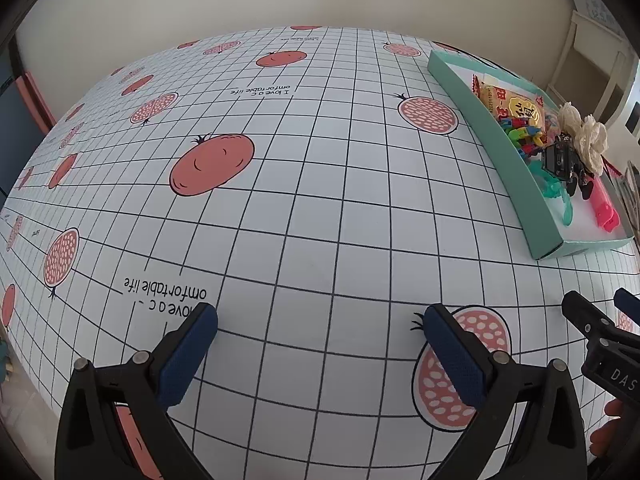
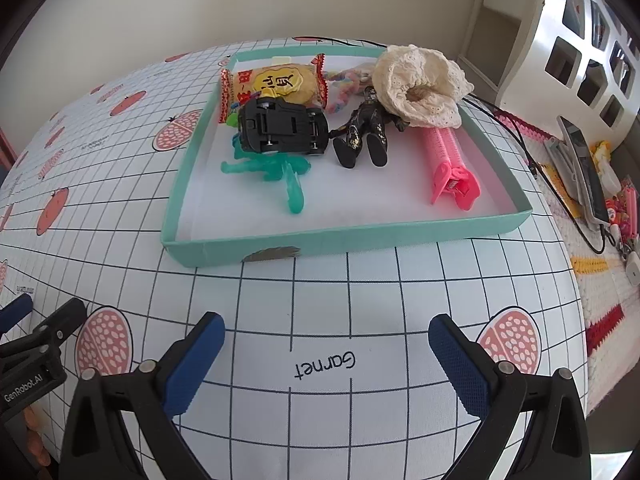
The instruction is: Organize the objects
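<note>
Both tongs, left (image 1: 320,344) and right (image 2: 326,354), hang spread and empty over the counter's (image 2: 360,300) near edge. The shallow mint cardboard tray (image 2: 360,236) looks crowded; pushing anything in could knock the overturned black toy car (image 2: 282,126) about

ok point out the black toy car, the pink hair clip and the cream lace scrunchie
black toy car (image 2: 282,126), right wrist view, on its upturned underside
pink hair clip (image 2: 446,160), right wrist view, mid-length on its ridged body
cream lace scrunchie (image 2: 420,80), right wrist view, on the ruffled lace near its centre hole
</note>
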Action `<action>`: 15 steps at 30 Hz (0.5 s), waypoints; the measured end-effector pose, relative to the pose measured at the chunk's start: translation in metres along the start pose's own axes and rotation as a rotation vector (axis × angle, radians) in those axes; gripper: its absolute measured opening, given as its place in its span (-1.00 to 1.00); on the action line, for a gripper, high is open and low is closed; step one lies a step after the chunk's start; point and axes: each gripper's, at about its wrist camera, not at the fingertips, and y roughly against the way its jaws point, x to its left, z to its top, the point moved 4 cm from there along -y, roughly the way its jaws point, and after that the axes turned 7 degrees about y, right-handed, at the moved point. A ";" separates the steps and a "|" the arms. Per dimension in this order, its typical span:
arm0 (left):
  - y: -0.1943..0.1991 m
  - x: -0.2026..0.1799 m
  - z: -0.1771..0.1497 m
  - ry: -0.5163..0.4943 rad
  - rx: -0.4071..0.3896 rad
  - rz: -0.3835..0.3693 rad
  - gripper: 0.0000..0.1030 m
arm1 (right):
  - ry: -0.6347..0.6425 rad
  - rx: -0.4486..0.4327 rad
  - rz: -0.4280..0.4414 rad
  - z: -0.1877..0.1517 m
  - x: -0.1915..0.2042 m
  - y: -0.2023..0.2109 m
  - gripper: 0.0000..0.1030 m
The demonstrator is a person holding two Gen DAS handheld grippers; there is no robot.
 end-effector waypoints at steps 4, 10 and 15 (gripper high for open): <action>0.000 0.001 0.000 0.008 -0.008 -0.005 0.99 | 0.004 -0.003 -0.005 -0.001 0.000 -0.001 1.00; 0.001 0.001 -0.001 0.012 -0.031 -0.006 0.99 | -0.001 -0.009 0.001 -0.001 0.000 -0.002 1.00; 0.002 0.002 -0.002 0.017 -0.054 -0.006 0.99 | -0.030 -0.014 0.029 -0.002 -0.005 -0.005 1.00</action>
